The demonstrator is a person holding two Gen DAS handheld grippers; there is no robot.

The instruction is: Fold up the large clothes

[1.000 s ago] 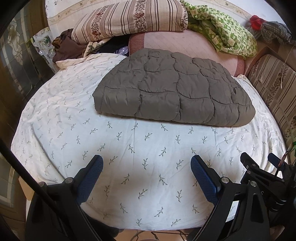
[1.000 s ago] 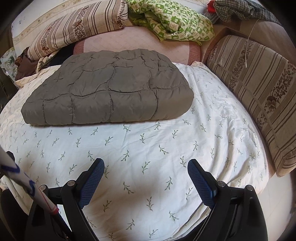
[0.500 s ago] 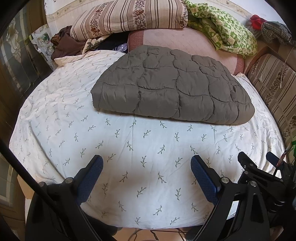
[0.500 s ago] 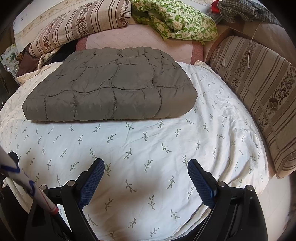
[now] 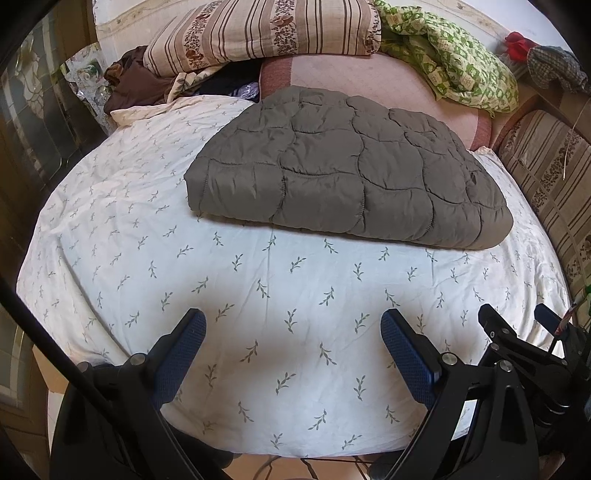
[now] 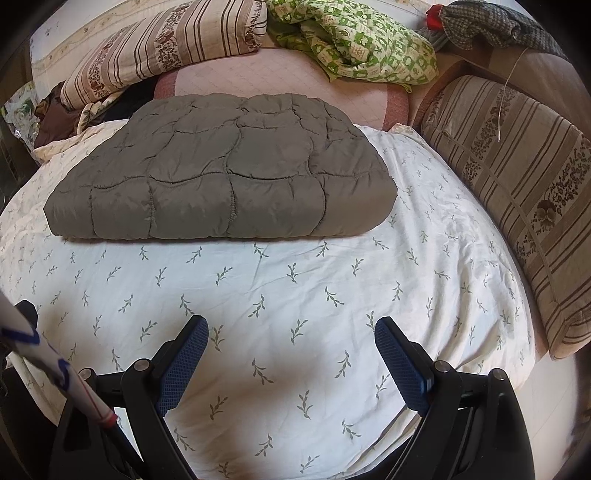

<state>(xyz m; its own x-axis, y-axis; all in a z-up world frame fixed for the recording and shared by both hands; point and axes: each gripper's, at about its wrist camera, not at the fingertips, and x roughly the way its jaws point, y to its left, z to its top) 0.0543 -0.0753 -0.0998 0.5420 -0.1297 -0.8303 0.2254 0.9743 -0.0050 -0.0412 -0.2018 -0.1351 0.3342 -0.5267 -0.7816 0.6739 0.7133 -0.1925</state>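
Observation:
A grey-brown quilted garment [image 5: 347,170] lies folded into a thick flat bundle on the white leaf-print bedsheet [image 5: 258,295]. It also shows in the right wrist view [image 6: 221,173], on the same sheet [image 6: 295,295]. My left gripper [image 5: 293,332] is open and empty, hovering over the sheet near the bed's front edge, well short of the garment. My right gripper [image 6: 291,339] is open and empty too, also in front of the garment. The right gripper's body [image 5: 524,354] shows at the left view's lower right.
A striped pillow [image 5: 258,33] and a green patterned blanket [image 5: 458,62] lie behind the garment on a pink cover [image 5: 369,77]. Another striped cushion [image 6: 517,192] lines the right side. Brown clothes [image 5: 129,85] sit at the back left. The bed edge is just below the grippers.
Both grippers have drawn back and risen slightly, so the garment sits a little higher and farther in both views. The garment itself has not moved. Both stay open.

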